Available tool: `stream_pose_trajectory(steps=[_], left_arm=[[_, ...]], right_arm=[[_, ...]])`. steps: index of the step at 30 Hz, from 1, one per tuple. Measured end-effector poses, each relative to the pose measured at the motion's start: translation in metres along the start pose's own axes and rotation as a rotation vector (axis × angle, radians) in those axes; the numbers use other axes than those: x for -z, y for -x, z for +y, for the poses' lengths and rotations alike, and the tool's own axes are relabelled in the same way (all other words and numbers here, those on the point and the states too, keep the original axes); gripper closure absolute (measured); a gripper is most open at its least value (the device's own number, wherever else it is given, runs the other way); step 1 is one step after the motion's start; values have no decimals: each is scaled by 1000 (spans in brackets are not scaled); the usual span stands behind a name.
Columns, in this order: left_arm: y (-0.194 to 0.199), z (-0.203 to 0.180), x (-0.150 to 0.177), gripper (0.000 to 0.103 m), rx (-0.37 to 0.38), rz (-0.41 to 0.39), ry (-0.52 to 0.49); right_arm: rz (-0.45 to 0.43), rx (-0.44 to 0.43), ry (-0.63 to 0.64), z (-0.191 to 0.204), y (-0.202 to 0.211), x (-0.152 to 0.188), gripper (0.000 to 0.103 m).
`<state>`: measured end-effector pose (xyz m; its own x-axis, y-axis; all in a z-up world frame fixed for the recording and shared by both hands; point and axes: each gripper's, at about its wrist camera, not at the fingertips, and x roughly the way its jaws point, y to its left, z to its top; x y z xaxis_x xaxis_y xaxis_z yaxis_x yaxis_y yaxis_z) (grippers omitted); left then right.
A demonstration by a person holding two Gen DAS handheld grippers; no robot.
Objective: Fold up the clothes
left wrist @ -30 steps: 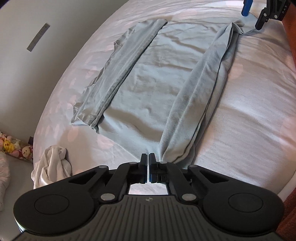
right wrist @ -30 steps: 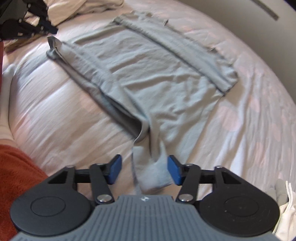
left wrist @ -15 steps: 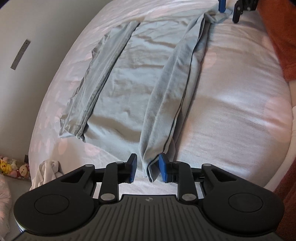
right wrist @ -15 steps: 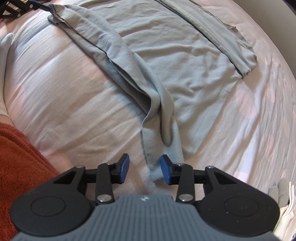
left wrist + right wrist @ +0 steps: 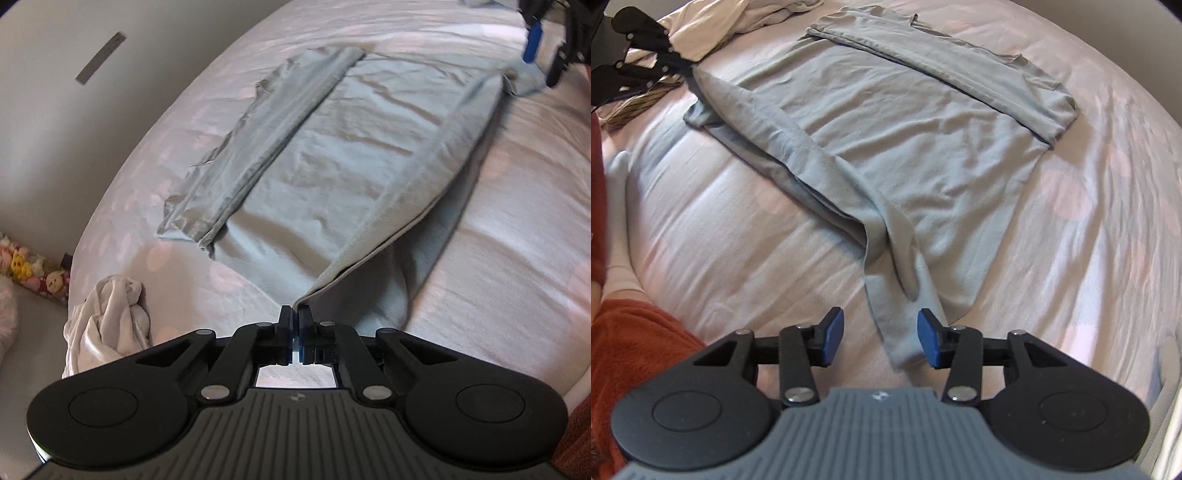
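Since half a second ago the left gripper (image 5: pixel 294 314) has closed: its jaws, then apart on either side of the garment's edge, are now clenched on a corner of the grey shirt (image 5: pixel 343 155) and lift that edge off the bed (image 5: pixel 517 236), so the near side fold hangs open. At far left in the left wrist view, a crumpled white cloth (image 5: pixel 110 317) lies at the bed's edge, with a row of small plush toys (image 5: pixel 33 273) beyond it on the floor side. The shirt lies spread flat on the bed, its far side already folded inward as 1 long strip. The right gripper (image 5: pixel 882 338) has its jaws spread wide, released, straddling the shirt's narrow end without gripping it. An orange-red blanket (image 5: pixel 631 354) sits beside the right gripper's left.
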<state>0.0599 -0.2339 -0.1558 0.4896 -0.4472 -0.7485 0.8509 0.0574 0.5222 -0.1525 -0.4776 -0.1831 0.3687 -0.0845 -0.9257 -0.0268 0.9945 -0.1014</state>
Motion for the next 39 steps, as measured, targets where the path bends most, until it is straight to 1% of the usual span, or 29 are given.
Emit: stream_pose_trajectory(steps=[2,4,8,11,15,17,19,20,21,22,23,25,27,28,30,33,36,39], left_arm=[[0,5,0,102,-7,3,26],[-1,4,-1,102,-11,5,18],[-3,3,-1,102,-26,13,10],[-4,6,0,102,-31,22,29],[-6,5,0,102,-30,33,24],[-7,4,0,102,-31,43,16],[-8,4,1,102,-31,48,13],[-8,4,1,102,-31,49,13],[-8,4,1,102,-32,49,13],[-8,4,1,102,-32,49,12],[-8,4,1,102,-32,49,12],[-8,2,0,102,-33,52,10],[-9,1,0,102,-30,56,-1],[-9,0,0,102,-30,57,-7],[-9,-1,0,102,-34,58,-13],[-8,2,1,102,-32,51,3],[-2,9,1,102,-16,36,38],[7,16,0,102,10,17,82]], right_arm=[[12,-16,14,2,-3,-2,56],[27,-27,29,4,-6,-4,56],[100,41,33,3,-24,-10,56],[95,74,29,1,-26,-9,56],[102,75,23,-3,-27,-8,56],[121,81,63,1,-32,-10,55],[135,113,155,9,-40,-11,51],[136,132,200,13,-44,-12,45],[136,147,239,17,-47,-12,45],[136,142,249,17,-49,-12,45],[131,129,232,13,-48,-12,45],[115,116,185,3,-45,-11,53],[97,160,142,-7,-43,-8,88],[96,181,139,-9,-43,-6,88],[97,190,155,-8,-44,-4,87],[86,204,194,-3,-40,-2,90],[47,157,138,-13,-26,0,91],[-13,123,60,-20,-4,3,92]])
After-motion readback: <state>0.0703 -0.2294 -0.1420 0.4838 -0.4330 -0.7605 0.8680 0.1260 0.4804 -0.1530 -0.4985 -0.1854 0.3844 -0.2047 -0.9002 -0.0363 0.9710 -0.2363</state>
